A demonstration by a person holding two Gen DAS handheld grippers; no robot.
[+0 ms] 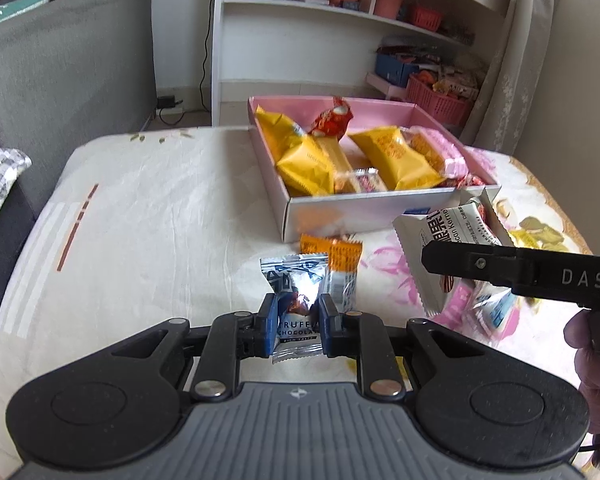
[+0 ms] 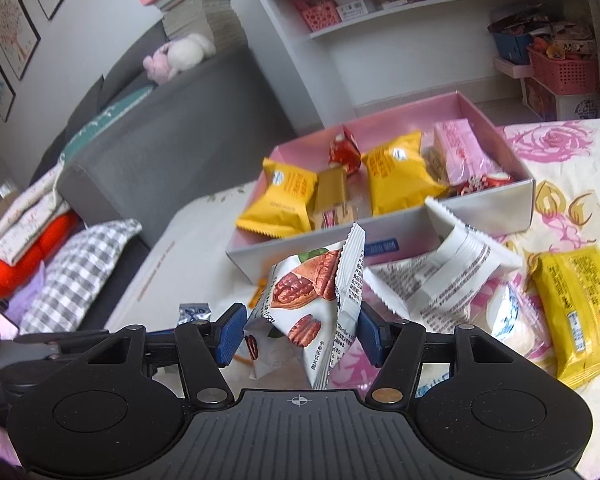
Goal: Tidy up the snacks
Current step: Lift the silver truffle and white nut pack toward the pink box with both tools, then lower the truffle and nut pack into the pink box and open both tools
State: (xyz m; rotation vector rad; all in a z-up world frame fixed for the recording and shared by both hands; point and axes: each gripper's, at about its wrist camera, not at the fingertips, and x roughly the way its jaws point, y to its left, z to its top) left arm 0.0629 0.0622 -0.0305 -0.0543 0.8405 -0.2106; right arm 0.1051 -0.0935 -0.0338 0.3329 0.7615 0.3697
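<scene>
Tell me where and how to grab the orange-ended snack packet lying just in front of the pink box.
Grip the orange-ended packet across its narrow middle, coming from above and from the near side. It lies flat on the tablecloth with crimped ends pointing toward and away from the pink box. The truffle chocolate in the left gripper crowds its left edge.

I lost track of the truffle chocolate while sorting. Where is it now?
In the left wrist view the truffle chocolate sits clamped in the left gripper, just in front of the pink box, beside an orange-topped packet.
</scene>
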